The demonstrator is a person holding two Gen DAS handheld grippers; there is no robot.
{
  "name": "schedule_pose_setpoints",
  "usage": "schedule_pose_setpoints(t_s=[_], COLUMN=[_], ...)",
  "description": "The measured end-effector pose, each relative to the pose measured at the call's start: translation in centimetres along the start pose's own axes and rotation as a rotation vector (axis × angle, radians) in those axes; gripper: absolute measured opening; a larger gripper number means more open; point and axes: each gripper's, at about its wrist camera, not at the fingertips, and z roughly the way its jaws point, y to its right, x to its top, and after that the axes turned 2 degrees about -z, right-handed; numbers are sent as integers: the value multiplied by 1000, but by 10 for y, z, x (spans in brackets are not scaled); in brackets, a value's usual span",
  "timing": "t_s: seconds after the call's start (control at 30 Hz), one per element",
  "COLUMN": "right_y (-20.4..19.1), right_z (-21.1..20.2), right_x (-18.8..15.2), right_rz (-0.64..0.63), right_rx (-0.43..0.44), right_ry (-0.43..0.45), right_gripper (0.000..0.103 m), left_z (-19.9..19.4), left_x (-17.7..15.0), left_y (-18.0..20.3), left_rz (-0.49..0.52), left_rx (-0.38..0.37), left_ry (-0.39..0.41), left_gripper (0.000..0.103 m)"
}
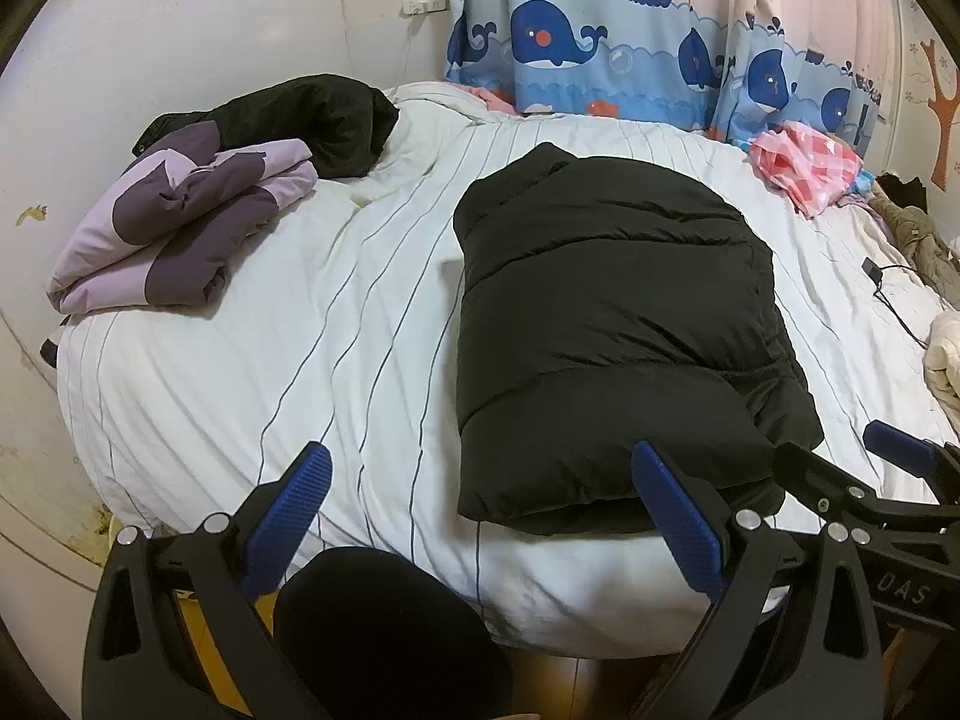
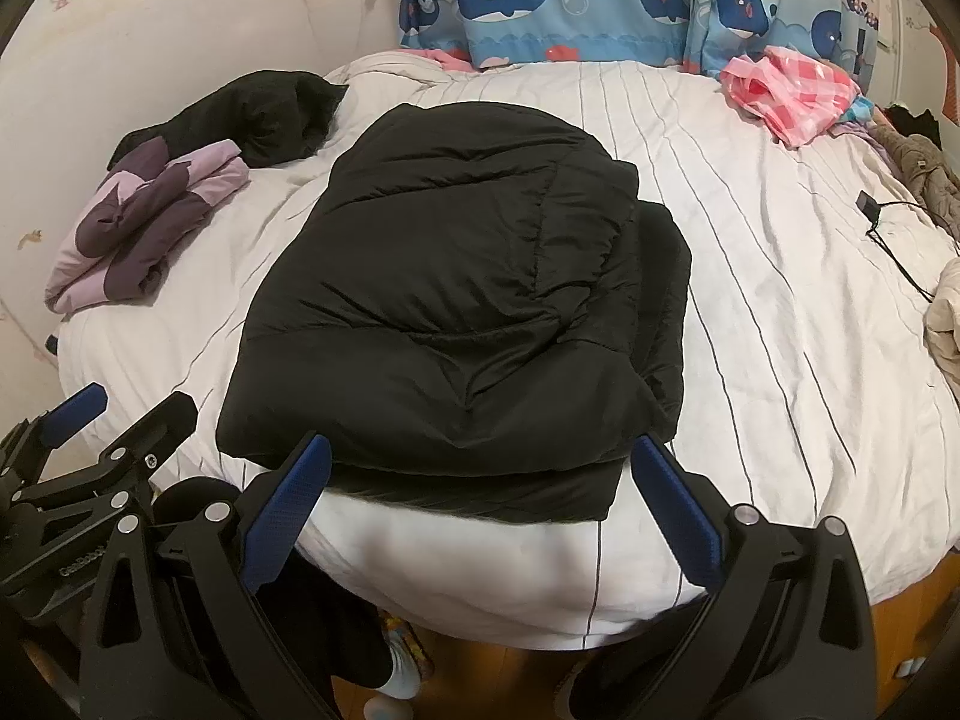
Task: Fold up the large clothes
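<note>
A black puffer jacket (image 1: 612, 324) lies folded into a thick rectangle on the white striped bed (image 1: 300, 330); it also shows in the right wrist view (image 2: 468, 300). My left gripper (image 1: 480, 516) is open and empty, hovering at the bed's near edge just left of the jacket's front end. My right gripper (image 2: 480, 510) is open and empty, its blue pads just in front of the jacket's near edge. Each gripper shows in the other's view, the right one (image 1: 852, 468) and the left one (image 2: 126, 414).
A folded purple jacket (image 1: 174, 228) and a black garment (image 1: 312, 114) lie at the bed's far left. A pink checked cloth (image 1: 804, 162) lies at the far right by the whale curtain (image 1: 600, 42). A charger cable (image 1: 882, 282) lies at right.
</note>
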Motion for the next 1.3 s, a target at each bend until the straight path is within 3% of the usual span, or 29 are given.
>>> schedule_pose_setpoints(t_s=[1.3], right_y=[3], right_z=[8], right_x=[-1], right_rz=[5], right_rx=[-14], right_ry=[-19], right_gripper=[97], left_z=[2], left_x=[0], left_y=[-1], left_rz=[3], left_rx=[-1], left_ry=[-2], left_gripper=[96])
